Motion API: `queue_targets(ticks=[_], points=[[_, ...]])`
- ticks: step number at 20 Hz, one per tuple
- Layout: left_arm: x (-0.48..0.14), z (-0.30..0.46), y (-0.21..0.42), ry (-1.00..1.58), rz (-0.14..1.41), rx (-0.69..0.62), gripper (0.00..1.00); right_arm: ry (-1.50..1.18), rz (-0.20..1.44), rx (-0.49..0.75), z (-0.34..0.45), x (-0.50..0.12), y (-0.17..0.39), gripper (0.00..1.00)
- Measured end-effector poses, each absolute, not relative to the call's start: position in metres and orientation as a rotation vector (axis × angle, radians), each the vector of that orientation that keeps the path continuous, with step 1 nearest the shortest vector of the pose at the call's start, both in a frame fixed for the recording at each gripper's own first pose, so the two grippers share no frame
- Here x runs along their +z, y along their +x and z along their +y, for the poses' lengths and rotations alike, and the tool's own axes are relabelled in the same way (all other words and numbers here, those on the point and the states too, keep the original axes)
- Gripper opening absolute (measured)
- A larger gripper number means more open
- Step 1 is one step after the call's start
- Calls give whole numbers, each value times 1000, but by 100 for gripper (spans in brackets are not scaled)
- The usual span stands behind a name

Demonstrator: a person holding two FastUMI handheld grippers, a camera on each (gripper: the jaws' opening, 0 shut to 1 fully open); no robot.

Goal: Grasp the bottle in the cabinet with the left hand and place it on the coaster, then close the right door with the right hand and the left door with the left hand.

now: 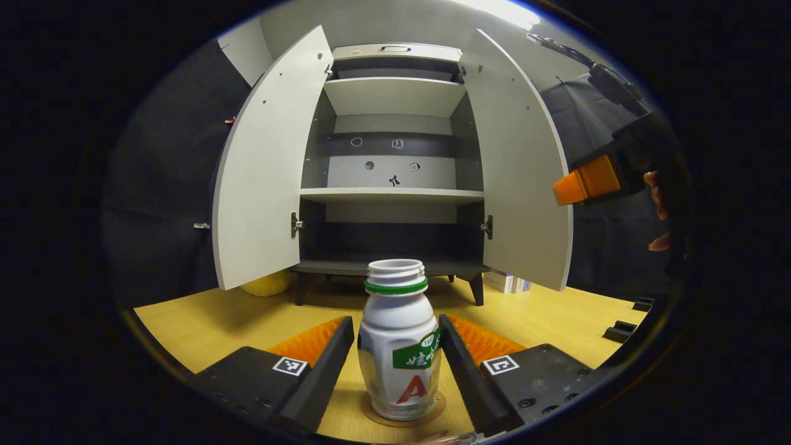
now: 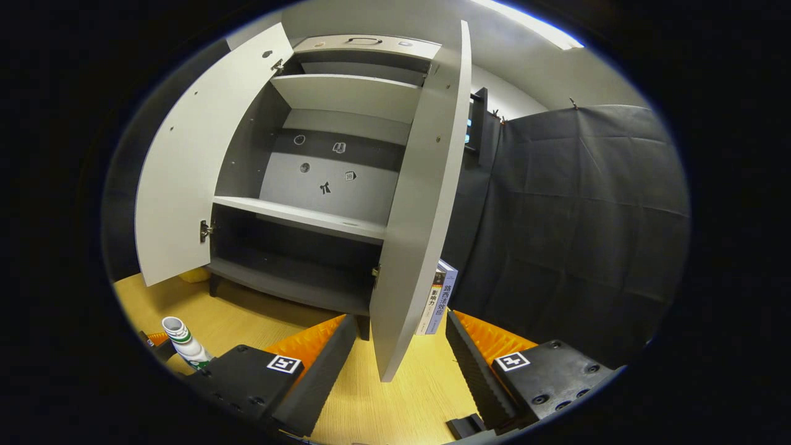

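A white bottle (image 1: 398, 346) with a green neck ring and no cap stands upright on a round coaster (image 1: 405, 419) on the wooden table. My left gripper (image 1: 397, 321) is open, its fingers flanking the bottle with thin gaps on both sides. The grey cabinet (image 1: 392, 194) behind it has bare shelves and both doors swung open: left door (image 1: 266, 167), right door (image 1: 525, 173). My right gripper (image 2: 400, 321) is open, and the free edge of the right door (image 2: 414, 204) stands between its fingers. That gripper (image 1: 584, 182) and the hand holding it hover right of that door. The bottle (image 2: 182, 343) sits far left.
Books (image 2: 440, 296) stand behind the right door next to the black cloth wall. A yellow object (image 1: 266, 284) lies under the left door. Small black blocks (image 1: 624, 330) sit at the table's right edge. Bare tabletop (image 1: 216, 327) lies in front of the cabinet.
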State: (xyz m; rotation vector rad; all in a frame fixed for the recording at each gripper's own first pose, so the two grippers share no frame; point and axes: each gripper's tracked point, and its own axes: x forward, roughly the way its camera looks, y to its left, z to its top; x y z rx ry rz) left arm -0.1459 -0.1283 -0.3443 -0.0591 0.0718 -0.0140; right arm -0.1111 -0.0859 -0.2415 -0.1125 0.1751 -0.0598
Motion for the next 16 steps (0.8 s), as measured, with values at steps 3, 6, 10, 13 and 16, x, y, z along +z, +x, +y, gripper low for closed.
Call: queue_targets(ticks=[3, 6, 10, 13, 16], points=[[-324, -132, -143, -65, 53, -26, 88, -115, 164, -75, -90, -231, -112, 98], [-293, -128, -141, -90, 33, -22, 88, -107, 152, -95, -99, -212, -113, 98], [-235, -118, -138, -132, -10, -9, 88, -88, 151, -121, -110, -182, -117, 98], [-188, -101, -144, -141, -11, -9, 87, -95, 158, -129, -116, -156, -119, 98], [-145, -69, -153, -146, -13, 12, 87, -65, 180, -183, -135, -128, -117, 98]])
